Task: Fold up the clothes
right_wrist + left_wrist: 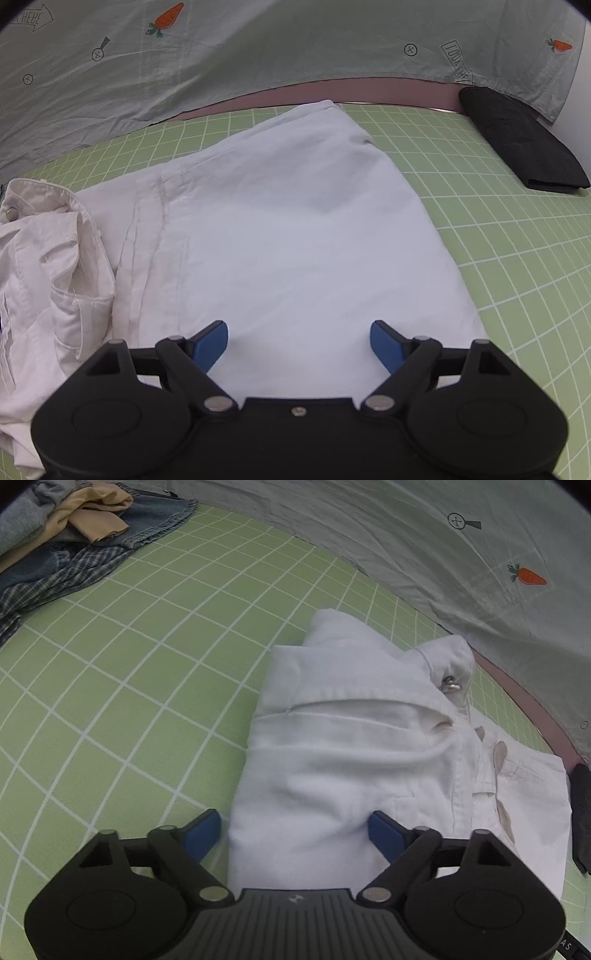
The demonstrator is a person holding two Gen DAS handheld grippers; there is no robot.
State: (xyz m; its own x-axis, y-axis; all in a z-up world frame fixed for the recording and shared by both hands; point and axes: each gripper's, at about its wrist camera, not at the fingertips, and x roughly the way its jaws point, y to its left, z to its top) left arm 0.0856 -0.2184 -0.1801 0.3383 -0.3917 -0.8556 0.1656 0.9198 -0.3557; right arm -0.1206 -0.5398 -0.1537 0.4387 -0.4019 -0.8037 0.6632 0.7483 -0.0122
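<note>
Green gridded mat [498, 221] with white folded trousers [295, 229] near its back edge; left gripper [295, 830] and right gripper [299, 343] hover spread wide over them, gripping nothing

White cloth trousers [280, 229] look soft, matt; green gridded mat [122, 686] smooth.

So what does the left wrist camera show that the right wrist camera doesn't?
Only the left wrist view shows the pile of unfolded clothes, denim, plaid and tan, at the far corner of the mat. Only the right wrist view shows the white garment's flat, smooth half and the whole folded black cloth. Both show the white garment's waistband with its metal snap, the green grid mat, the carrot-print sheet, and open blue-tipped jaws over white fabric.
</note>
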